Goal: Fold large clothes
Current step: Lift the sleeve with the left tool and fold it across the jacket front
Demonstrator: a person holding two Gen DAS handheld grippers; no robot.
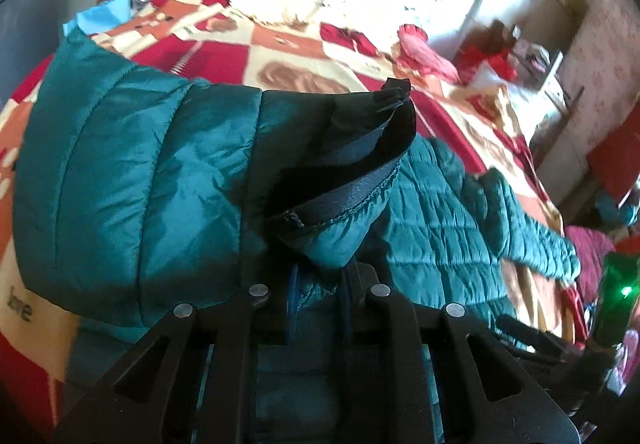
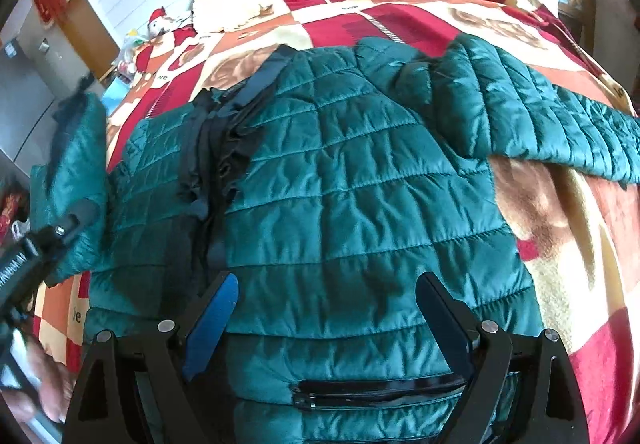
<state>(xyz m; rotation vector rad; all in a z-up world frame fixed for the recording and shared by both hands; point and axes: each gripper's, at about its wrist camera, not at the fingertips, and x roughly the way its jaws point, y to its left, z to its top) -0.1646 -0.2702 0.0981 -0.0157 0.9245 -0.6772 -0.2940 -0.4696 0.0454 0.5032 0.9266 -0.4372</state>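
I judge the folding just begun: the jacket [image 2: 340,180] lies spread on the bed [image 2: 560,244], my left fingers [image 1: 320,276] clenched on one sleeve [image 1: 132,172], right fingers [image 2: 324,308] released above it.

Both grippers are black plastic with triangular cut-outs in their linkage arms and round silver pivot pins. The right gripper [image 2: 326,298] has two black fingers faced with blue pads [image 2: 212,318]. The left gripper [image 1: 316,276] carries white lettering on its side, and a green light glows nearby.
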